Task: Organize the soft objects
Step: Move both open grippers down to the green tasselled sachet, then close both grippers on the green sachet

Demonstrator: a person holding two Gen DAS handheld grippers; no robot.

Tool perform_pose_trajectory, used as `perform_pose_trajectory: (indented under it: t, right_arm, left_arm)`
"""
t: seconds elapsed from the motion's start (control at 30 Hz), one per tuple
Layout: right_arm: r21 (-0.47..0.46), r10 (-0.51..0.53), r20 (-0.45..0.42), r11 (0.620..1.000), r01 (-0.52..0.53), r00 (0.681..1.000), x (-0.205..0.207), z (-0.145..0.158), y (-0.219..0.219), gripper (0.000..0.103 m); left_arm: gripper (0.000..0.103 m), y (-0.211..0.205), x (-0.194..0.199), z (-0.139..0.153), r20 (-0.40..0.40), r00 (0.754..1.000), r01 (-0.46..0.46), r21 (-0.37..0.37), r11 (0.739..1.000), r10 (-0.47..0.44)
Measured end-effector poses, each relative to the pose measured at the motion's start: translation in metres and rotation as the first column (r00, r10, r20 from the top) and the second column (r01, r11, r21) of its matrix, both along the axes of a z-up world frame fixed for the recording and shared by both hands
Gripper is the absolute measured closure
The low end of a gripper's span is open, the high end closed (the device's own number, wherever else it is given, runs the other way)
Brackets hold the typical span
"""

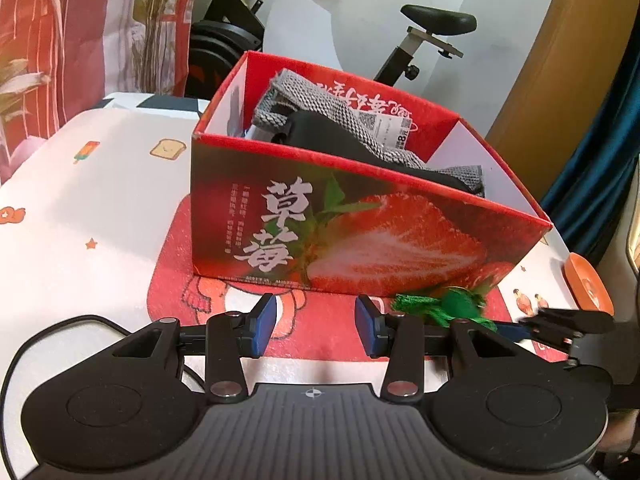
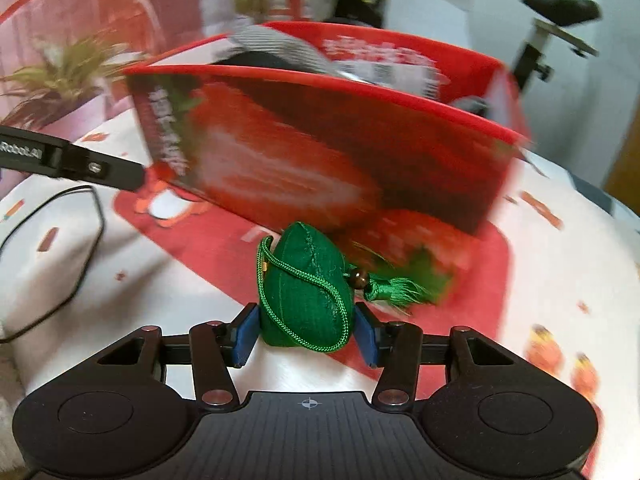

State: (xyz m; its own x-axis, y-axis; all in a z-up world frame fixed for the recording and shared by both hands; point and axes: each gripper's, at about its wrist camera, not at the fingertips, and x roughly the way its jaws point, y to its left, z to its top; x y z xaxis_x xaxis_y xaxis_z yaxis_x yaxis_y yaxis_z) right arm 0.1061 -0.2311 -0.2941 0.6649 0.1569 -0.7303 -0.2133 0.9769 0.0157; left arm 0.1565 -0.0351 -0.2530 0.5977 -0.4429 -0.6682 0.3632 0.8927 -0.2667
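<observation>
Right gripper: its two blue pads press against either side of a green fabric sachet, clamped on it just in front of the camera.
Green fabric sachet: plump, stitched down the middle, with a green cord looped over it, a brown bead and a green tassel trailing to the right. In the left wrist view it shows low at the box's near right corner, with the right gripper reaching in from the right edge.
Left gripper: fingers apart, nothing between the blue pads; it sits in front of the box's near wall.
Strawberry box: an open red carton printed with a cut strawberry and white Chinese characters, standing on a red mat. In the right wrist view it is blurred and stands just behind the sachet.
Box contents: a grey knitted cloth with a white price tag, and a dark soft item lying across it; both rise near the rim.
Table cover: white cloth with small cartoon prints, under the mat.
Cable: a black cord lies looped on the cloth at the left.
Background: an exercise bike with a black saddle behind the box, a red patterned bag at the left.
</observation>
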Motion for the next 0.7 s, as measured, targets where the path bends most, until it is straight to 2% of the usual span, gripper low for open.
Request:
perform_pose_trajectory:
  t: [0.17,0.33,0.57,0.7]
  right_arm:
    - [0.026,0.097,0.014,0.995,-0.098,0.995,0.023,0.0,0.033,0.057]
    - [0.027,0.175,0.024,0.984,-0.175,0.984,0.028,-0.001,0.055,0.057]
    - [0.086,0.156,-0.003,0.984,-0.155,0.988,0.021,0.0,0.045,0.056]
    - [0.084,0.142,0.0,0.986,-0.142,0.99,0.014,-0.001,0.038,0.056]
  left_arm:
    - [0.058,0.005,0.005,-0.003,-0.023,1.0,-0.011,-0.019,1.0,0.011]
    - [0.058,0.004,0.01,-0.004,-0.04,0.999,-0.009,-0.039,0.999,0.008]
    - [0.058,-0.015,0.017,-0.018,-0.103,0.992,0.062,-0.093,0.994,-0.072]
    - [0.058,-0.024,0.022,-0.024,-0.128,0.986,0.093,-0.119,0.989,-0.108]
